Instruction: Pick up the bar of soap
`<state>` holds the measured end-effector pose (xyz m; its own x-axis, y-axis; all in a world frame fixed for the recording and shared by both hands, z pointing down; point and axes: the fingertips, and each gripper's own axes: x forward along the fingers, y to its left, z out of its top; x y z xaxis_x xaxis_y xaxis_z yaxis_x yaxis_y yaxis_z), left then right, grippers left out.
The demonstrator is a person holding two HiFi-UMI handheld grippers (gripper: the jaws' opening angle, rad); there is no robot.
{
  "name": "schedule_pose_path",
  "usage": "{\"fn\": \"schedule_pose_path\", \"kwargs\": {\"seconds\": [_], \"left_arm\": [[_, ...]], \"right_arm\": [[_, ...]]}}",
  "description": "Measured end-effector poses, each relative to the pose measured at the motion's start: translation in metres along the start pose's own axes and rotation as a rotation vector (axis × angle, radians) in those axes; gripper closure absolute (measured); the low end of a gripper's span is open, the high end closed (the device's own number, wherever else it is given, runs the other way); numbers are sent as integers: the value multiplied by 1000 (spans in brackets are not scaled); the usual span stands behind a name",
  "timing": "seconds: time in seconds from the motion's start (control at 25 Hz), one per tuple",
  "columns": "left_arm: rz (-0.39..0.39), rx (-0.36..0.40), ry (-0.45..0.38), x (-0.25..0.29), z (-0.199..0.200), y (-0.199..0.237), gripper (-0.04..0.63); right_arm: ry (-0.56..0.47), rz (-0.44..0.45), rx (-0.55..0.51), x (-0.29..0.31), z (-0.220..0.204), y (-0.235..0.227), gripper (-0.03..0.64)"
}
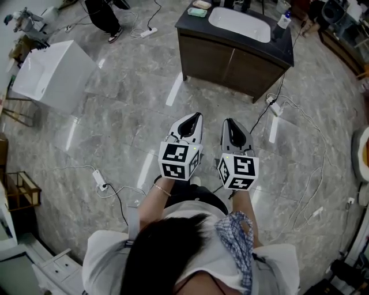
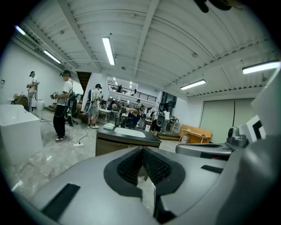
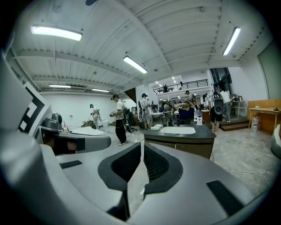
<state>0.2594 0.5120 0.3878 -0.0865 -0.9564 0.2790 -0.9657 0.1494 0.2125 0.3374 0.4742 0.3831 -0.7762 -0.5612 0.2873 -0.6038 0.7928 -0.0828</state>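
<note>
Left hand-held gripper [image 1: 195,118] and right hand-held gripper [image 1: 229,123], jaws together, empty, side by side above floor [image 1: 124,124], tabletop [image 1: 281,50] far

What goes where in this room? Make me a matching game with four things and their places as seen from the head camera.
Things:
A. sink
B. bottle
C. green bar
D. white tub

Places:
1. on the floor, far left
2. on the counter, left of the basin
3. set into the middle of the counter
4. on the counter's right end

Pairs: A-3, B-4, C-2, D-1
</note>
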Motion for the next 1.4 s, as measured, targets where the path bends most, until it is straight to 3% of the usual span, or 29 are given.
{"fn": "schedule_pose_path", "kwargs": {"seconds": [0.64,1.12,1.4], "left_arm": [[-22,-12,-16,80,59,99,584],[-118,9,2,125,86,131,584],[-123,5,3,141,92,149,586]], "right_arm": [[7,-45,14,123,44,8,601],[15,-126,26,181,64,7,602],[27,-150,35,200,63,4,603]]}}
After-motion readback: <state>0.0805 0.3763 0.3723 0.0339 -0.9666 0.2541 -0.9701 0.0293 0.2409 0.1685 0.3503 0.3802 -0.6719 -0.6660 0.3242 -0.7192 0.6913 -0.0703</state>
